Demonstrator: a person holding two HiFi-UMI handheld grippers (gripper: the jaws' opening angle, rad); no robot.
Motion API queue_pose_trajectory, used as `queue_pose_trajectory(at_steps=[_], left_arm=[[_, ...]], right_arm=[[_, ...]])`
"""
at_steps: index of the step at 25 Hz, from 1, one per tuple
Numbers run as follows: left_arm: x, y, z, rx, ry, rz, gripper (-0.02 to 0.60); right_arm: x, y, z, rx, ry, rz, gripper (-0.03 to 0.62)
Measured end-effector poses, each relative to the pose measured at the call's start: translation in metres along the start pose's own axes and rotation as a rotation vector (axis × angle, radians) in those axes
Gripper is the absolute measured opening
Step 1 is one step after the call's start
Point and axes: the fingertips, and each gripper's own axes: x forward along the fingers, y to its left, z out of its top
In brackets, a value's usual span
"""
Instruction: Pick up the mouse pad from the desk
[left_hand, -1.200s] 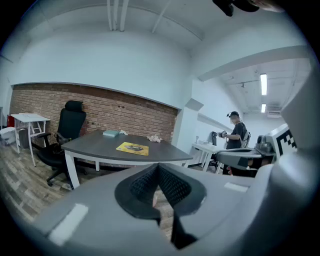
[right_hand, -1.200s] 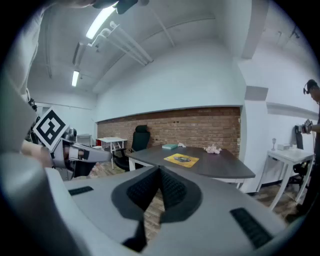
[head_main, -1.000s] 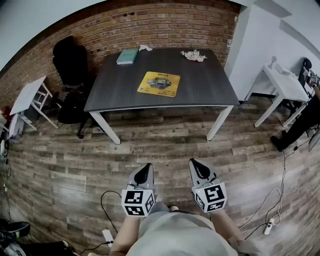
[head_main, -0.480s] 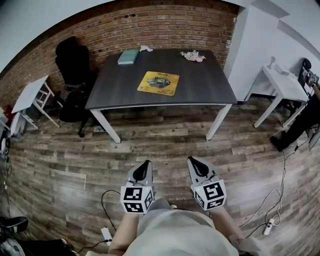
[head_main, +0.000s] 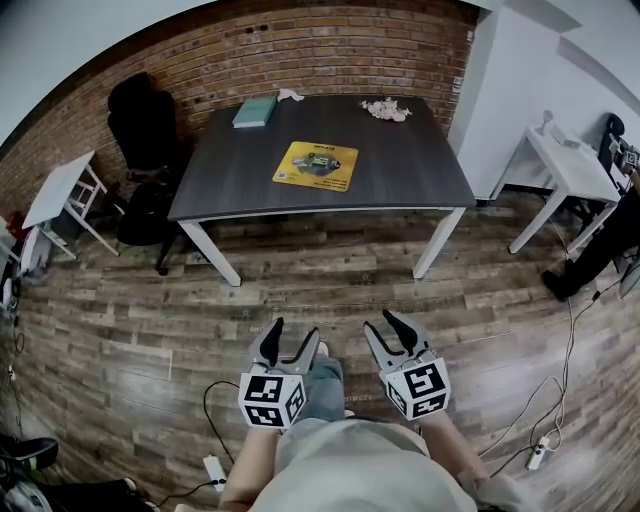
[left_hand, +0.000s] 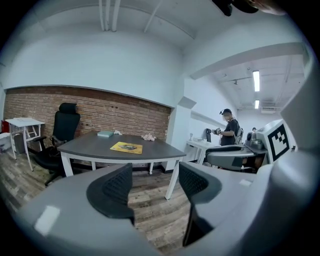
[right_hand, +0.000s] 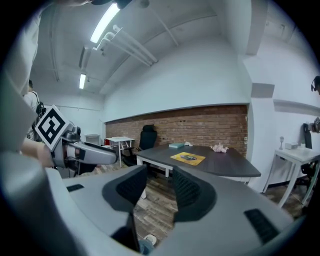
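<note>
A yellow mouse pad (head_main: 317, 165) with a dark print lies flat near the middle of the dark grey desk (head_main: 410, 165), far ahead of me across the wooden floor. It also shows in the left gripper view as the mouse pad (left_hand: 126, 147) and in the right gripper view as the mouse pad (right_hand: 188, 158). My left gripper (head_main: 292, 335) and right gripper (head_main: 382, 322) are held close to my body, well short of the desk. Both sets of jaws are opening, with nothing between them. The left gripper (left_hand: 155, 176) gapes wider than the right gripper (right_hand: 159, 182).
On the desk's far edge lie a teal book (head_main: 255, 111), a crumpled white scrap (head_main: 291, 96) and a pink bunch (head_main: 385, 110). A black office chair (head_main: 140, 130) stands at its left. Small white tables (head_main: 55, 190) (head_main: 570, 165) flank the room. Cables (head_main: 545, 420) trail on the floor. A person (left_hand: 230, 127) stands beyond.
Both grippers' jaws, shut in the earlier frames, have parted, the left more than the right. The hands have stayed where they were.
</note>
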Motion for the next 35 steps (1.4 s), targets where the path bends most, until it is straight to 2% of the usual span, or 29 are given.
queue_pose_trajectory(at_steps=[3, 6, 9, 18, 29, 35], left_arm=[[0.012, 0.007, 0.005, -0.003, -0.005, 0.006, 0.296], [0.028, 0.016, 0.009, -0.004, -0.005, 0.007, 0.311], [0.047, 0.028, 0.012, -0.017, -0.006, 0.004, 0.319], [0.118, 0.078, 0.034, -0.032, 0.007, -0.022, 0.321], [0.212, 0.155, 0.07, -0.035, 0.059, -0.037, 0.319], [0.261, 0.189, 0.09, -0.003, 0.071, -0.073, 0.319]], right_arm=[[0.013, -0.005, -0.001, 0.009, 0.012, 0.016, 0.248], [0.029, -0.013, -0.002, 0.018, 0.02, 0.028, 0.318], [0.05, -0.022, -0.002, 0.021, 0.027, 0.038, 0.342], [0.132, -0.058, 0.014, 0.047, 0.041, 0.037, 0.351], [0.245, -0.11, 0.043, 0.073, 0.064, -0.014, 0.351], [0.294, -0.136, 0.057, 0.073, 0.065, -0.047, 0.351]])
